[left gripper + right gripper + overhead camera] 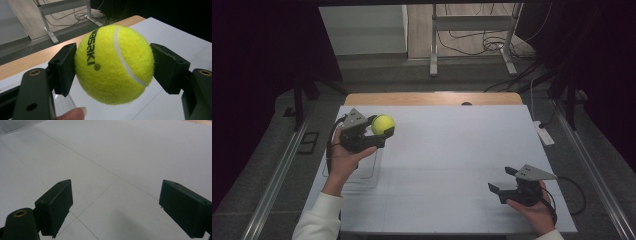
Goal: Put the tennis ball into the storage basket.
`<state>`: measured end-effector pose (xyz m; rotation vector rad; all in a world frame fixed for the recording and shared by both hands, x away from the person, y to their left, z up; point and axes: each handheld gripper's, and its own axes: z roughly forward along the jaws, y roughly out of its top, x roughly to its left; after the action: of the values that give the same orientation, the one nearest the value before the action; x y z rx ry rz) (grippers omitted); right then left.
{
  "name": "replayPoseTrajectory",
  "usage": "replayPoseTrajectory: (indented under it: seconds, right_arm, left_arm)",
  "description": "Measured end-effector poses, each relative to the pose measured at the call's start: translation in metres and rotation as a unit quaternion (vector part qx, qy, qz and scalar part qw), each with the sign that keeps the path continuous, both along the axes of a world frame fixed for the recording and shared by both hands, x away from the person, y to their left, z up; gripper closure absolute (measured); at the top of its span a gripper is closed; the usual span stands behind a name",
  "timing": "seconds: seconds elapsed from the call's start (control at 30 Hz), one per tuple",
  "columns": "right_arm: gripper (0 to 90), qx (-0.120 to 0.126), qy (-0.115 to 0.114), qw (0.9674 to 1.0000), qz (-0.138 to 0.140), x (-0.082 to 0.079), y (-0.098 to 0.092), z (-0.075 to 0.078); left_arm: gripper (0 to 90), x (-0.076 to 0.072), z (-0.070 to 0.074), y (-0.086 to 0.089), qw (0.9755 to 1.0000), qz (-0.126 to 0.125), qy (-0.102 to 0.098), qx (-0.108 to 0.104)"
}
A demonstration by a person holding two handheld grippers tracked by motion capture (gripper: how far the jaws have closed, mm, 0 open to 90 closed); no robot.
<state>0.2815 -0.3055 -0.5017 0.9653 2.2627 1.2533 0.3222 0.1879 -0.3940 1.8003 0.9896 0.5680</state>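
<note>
Yellow-green felt tennis ball (113,63), white seam, black lettering reading upward, sits clenched in my left claw (379,131), held above the white worktop (452,150) near its far-left corner. My right claw (502,180) hangs released over bare worktop, well apart.

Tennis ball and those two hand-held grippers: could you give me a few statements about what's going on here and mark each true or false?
1. The left hand-held gripper holds the tennis ball between its jaws. True.
2. The ball is resting on the table. False: it is held up above it.
3. The right hand-held gripper is open with nothing between its jaws. True.
4. The right hand-held gripper is clamped on a second ball. False: it grips nothing.
5. The ball is orange. False: it is yellow-green with black lettering.
</note>
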Motion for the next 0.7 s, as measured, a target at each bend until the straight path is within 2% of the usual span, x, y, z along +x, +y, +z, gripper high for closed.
replayPoseTrajectory:
  seconds: [0.3,0.7]
  right_arm:
    - [12.3,0.001,-0.002,1.0,0.002,0.0,0.0,0.001]
    - [12.3,0.004,-0.003,1.0,0.001,0.0,0.0,0.001]
  left_arm:
    - [26.9,0.007,0.002,0.01,0.9999,0.016,-0.006,0.0]
    - [26.9,0.02,-0.003,0.025,0.9989,0.047,0.005,-0.004]
